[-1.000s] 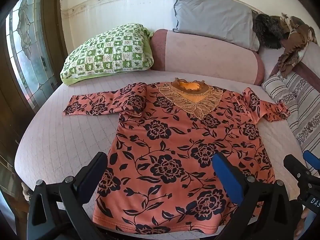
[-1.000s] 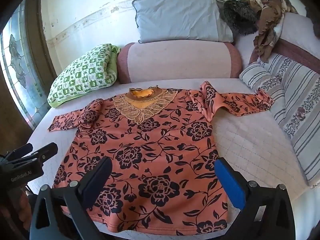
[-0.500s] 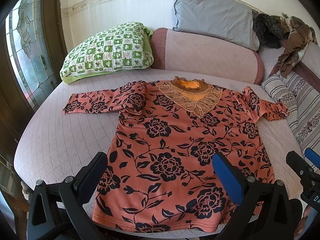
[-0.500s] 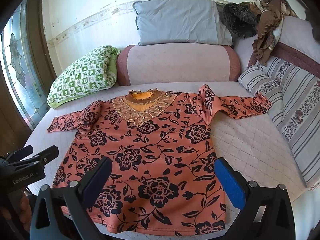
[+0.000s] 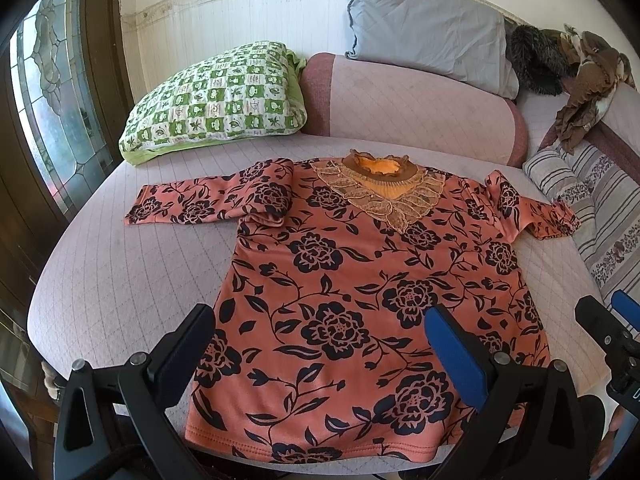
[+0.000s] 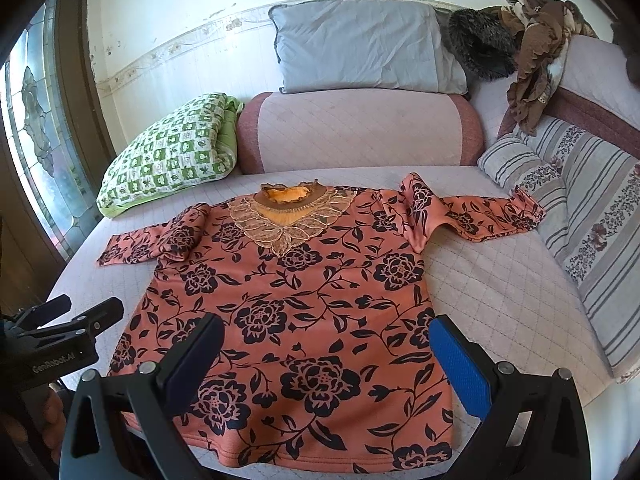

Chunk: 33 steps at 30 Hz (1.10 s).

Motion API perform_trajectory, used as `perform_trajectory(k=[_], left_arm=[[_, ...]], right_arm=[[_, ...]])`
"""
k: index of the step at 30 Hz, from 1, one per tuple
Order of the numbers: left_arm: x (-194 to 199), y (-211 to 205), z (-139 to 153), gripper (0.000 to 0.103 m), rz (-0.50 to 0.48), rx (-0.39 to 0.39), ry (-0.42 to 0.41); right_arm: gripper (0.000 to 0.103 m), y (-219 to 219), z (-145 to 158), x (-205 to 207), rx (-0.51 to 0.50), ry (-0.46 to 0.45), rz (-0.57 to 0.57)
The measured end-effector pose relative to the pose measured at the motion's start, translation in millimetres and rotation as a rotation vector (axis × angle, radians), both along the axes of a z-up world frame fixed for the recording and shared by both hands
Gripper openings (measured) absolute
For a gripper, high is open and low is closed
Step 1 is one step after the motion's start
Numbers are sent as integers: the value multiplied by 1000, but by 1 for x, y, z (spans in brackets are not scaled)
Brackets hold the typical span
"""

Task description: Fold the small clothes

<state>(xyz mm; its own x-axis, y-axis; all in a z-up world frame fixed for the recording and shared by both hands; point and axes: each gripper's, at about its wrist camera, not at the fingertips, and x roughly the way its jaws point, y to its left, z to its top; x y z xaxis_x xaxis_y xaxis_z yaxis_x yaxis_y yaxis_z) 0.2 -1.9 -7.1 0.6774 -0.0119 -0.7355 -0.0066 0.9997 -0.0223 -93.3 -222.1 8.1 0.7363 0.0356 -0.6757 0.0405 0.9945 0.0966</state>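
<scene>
An orange top with black flowers [image 5: 360, 280] lies flat and face up on the pink quilted bed, collar away from me, both sleeves spread outward. It also shows in the right wrist view [image 6: 296, 292]. My left gripper [image 5: 320, 332] is open and empty above the hem, left of middle. My right gripper [image 6: 326, 340] is open and empty above the hem, right of middle. Each gripper shows at the edge of the other's view: the right one [image 5: 612, 320], the left one [image 6: 76, 312].
A green checked pillow [image 5: 216, 100] lies at the back left, a pink bolster [image 5: 412, 108] and a grey pillow [image 5: 428, 28] behind the collar. Striped cushions [image 6: 580, 216] line the right side. Brown clothes [image 6: 536, 48] hang at the back right. A glass door [image 5: 48, 120] stands left.
Both grippers have drawn back and risen slightly, so the top sits a bit farther off. The top has not moved. Both grippers stay open.
</scene>
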Motion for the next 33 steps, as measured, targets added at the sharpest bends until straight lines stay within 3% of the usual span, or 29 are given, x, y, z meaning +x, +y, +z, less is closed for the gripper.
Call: perform_trajectory(k=[33], left_arm=[[-1, -1, 1, 103, -6, -5, -2]], right_arm=[[103, 6, 3, 2, 3, -6, 10]])
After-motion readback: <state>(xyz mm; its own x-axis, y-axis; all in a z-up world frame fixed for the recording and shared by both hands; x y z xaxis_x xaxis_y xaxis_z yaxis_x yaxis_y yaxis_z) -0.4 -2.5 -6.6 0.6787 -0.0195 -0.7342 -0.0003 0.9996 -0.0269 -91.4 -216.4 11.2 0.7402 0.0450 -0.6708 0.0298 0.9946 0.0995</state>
